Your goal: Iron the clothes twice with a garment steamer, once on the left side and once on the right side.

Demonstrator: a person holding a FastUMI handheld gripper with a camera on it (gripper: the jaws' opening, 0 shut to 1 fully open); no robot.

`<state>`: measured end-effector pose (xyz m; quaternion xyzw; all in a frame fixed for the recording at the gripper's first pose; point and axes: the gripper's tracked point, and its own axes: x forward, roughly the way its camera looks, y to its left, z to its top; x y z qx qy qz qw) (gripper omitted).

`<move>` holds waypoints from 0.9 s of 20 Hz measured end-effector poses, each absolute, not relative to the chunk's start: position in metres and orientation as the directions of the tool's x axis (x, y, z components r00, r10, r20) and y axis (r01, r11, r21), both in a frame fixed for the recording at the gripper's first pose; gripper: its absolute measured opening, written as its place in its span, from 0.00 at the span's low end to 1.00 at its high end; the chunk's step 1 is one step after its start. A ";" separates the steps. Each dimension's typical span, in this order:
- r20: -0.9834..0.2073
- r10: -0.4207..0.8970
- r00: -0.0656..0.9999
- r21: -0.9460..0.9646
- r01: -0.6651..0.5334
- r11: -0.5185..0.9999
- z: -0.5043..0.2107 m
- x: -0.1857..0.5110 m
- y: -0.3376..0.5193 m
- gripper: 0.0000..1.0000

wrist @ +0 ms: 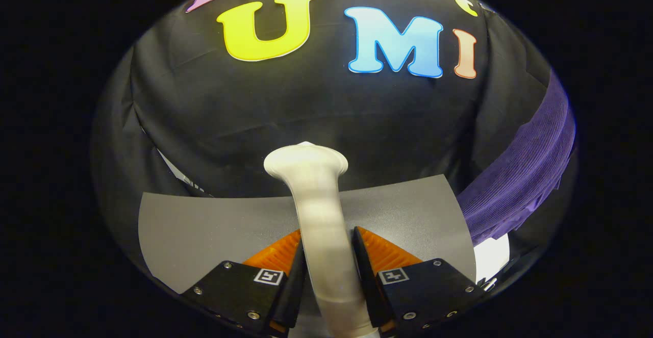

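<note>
Hand-held gripper [329,249] pinching the handle of the white garment steamer [319,210], one finger pressed on each side of the handle. The steamer runs forward between the fingers and ends in a flared head just beyond them, raised above the grey table [204,226] and set against the black cloth wall [306,108]. The purple garment [525,175] hangs well off to the right of the steamer head, apart from it, its ribbed cloth falling towards a white object [492,259] of uncertain kind near the table's corner. No container appears, so nothing can be said of contents. Judged from this arrangement, neither pass has begun and the step in hand is carrying the steamer across to the garment. To do it well, the grip should remain firm so the handle does not twist, the head should be turned to face the cloth squarely, and each stroke should likely run slowly down one side, first one half, then the other
</note>
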<state>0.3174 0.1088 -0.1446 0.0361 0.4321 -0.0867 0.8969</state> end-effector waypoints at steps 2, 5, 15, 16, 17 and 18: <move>-0.775 -0.127 0.619 -0.008 0.192 0.981 -0.145 0.316 0.110 0.48; -0.769 -0.132 0.625 -0.007 0.199 0.980 -0.145 0.313 0.110 0.42; -0.665 -0.033 0.746 0.075 0.111 0.991 -0.105 0.296 0.114 0.35; -0.634 -0.030 0.773 0.082 0.106 0.991 -0.091 0.288 0.112 0.36; -0.601 -0.042 0.798 0.081 0.113 0.990 -0.079 0.279 0.104 0.35; -0.569 -0.060 0.820 0.076 0.125 0.989 -0.064 0.264 0.095 0.35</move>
